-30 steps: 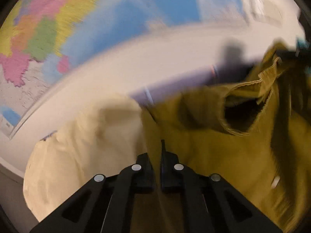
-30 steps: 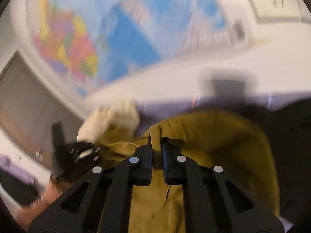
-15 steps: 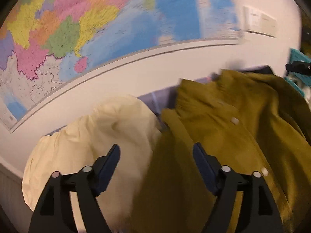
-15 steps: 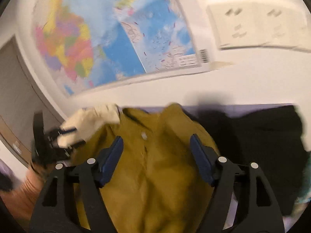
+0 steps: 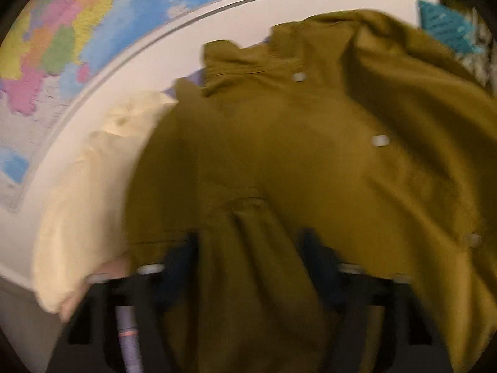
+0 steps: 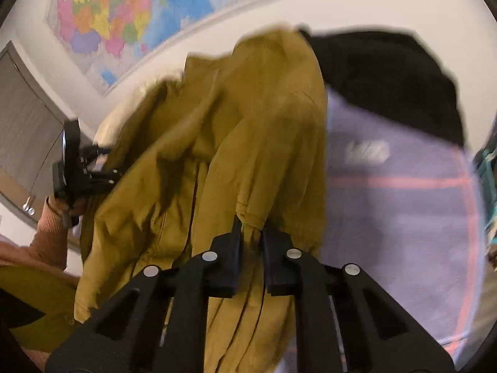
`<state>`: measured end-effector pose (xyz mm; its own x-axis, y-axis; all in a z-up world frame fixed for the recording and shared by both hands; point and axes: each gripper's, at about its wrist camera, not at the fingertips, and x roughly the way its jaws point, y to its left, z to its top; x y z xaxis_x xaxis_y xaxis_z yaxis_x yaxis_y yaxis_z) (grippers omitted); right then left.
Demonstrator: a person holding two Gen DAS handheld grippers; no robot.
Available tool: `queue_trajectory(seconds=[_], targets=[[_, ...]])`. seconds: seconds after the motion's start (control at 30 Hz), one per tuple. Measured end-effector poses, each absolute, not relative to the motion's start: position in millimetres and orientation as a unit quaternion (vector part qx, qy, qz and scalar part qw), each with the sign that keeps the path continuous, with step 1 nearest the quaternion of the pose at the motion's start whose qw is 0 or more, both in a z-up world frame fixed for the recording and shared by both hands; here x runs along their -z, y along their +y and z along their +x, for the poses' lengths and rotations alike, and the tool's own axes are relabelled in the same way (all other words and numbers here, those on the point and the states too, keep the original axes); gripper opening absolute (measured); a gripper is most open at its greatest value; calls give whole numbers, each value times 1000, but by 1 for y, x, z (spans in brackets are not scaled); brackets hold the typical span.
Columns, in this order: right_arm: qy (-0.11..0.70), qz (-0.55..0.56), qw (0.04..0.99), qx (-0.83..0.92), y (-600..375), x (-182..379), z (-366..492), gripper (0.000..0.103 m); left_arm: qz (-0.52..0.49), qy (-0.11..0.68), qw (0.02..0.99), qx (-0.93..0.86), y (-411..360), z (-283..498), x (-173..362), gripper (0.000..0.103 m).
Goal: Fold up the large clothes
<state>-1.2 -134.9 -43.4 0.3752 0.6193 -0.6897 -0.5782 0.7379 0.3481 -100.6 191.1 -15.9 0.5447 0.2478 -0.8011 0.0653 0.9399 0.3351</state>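
A colourful map [image 5: 77, 31] hangs on the white wall [image 6: 357, 0].

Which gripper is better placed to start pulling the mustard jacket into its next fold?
Right. The right gripper has just closed on a bunched fold of the mustard jacket. The left gripper has been closing, but its jaws stand apart around the cloth.

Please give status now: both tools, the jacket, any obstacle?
Right tool shut on mustard jacket. Left tool just closing, jacket between. Cream garment and black garment beside.
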Motion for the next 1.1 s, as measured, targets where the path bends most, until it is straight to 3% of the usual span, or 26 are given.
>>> queue_trajectory(seconds=[0.07, 0.2, 0.3, 0.37, 0.4, 0.43, 0.47, 0.53, 0.7, 1.0, 1.1], targets=[[392, 17, 854, -341, -153, 12, 3, 10, 139, 465, 872, -60, 205, -95, 4, 20], [329, 23, 911, -248, -210, -43, 31, 9, 107, 431, 889, -107, 239, -92, -28, 17], [342, 37, 920, -190, -235, -34, 62, 10, 98, 428, 889, -129, 253, -91, -31, 25], [377, 39, 910, -169, -233, -4, 83, 13, 99, 429, 886, -143, 260, -93, -29, 52], [388, 36, 907, -159, -233, 9, 88, 16, 92, 429, 888, -137, 261, -96, -29, 57], [402, 43, 904, -143, -233, 24, 94, 24, 88, 428, 891, -121, 260, -100, -29, 59], [408, 47, 901, -136, -233, 31, 95, 41, 87, 429, 893, -108, 258, -104, -31, 67], [402, 67, 905, -121, -235, 35, 89, 57, 99, 428, 892, -108, 252, -111, -31, 81], [303, 73, 921, -232, -217, 2, 9, 65, 120, 434, 886, -113, 242, -120, -24, 83], [382, -110, 817, -418, -104, 75, -123, 59, 93, 457, 873, -139, 249, -101, -4, 83], [401, -99, 808, -421, -96, 94, -140, 68, 90, 446, 881, -131, 243, -107, -7, 83]])
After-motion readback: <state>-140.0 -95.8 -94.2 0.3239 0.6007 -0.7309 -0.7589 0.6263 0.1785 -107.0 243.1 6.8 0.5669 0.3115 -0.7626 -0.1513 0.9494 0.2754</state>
